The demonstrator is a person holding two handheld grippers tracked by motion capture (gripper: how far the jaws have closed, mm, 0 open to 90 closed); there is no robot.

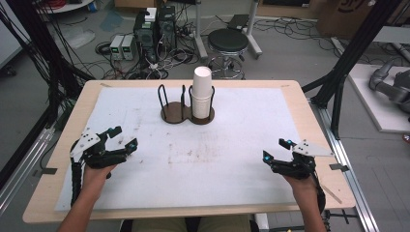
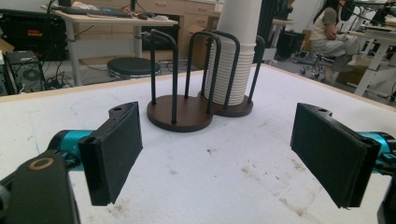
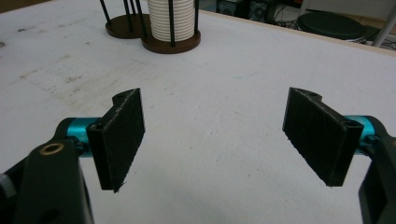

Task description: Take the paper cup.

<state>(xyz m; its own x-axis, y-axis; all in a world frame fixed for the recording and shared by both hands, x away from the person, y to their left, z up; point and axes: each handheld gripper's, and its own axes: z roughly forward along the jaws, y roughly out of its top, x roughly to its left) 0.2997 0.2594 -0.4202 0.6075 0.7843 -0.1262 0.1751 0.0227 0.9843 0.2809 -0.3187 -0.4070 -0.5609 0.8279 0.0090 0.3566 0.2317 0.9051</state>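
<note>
Two grippers, one per hand, both low over the near part of the white sheet point(image 1: 232, 164) covering the table point(image 1: 319, 125). Left gripper point(image 1: 121, 140) near the left edge, jaws spread wide, nothing between them. Right gripper point(image 1: 276, 151) near the right edge, jaws also wide apart, nothing held.

One cup holder point(image 1: 186, 112) stands at the far centre of the sheet, well apart from both grippers, roughly midway between them and farther out. It has two round brown bases joined side by side, each ringed by black wire posts. The right bay holds one stack of white paper cups point(image 1: 202, 92), upright, rising above the posts; cup count in the stack can't be told. Left bay has no cups.

Left gripper view: holder point(image 2: 187, 114) ahead between the jaws, stack point(image 2: 233, 60) behind the bare bay. Right gripper view: holder point(image 3: 170, 44) far up left of centre.

One black stool point(image 1: 227, 41) on the floor beyond the table.
</note>
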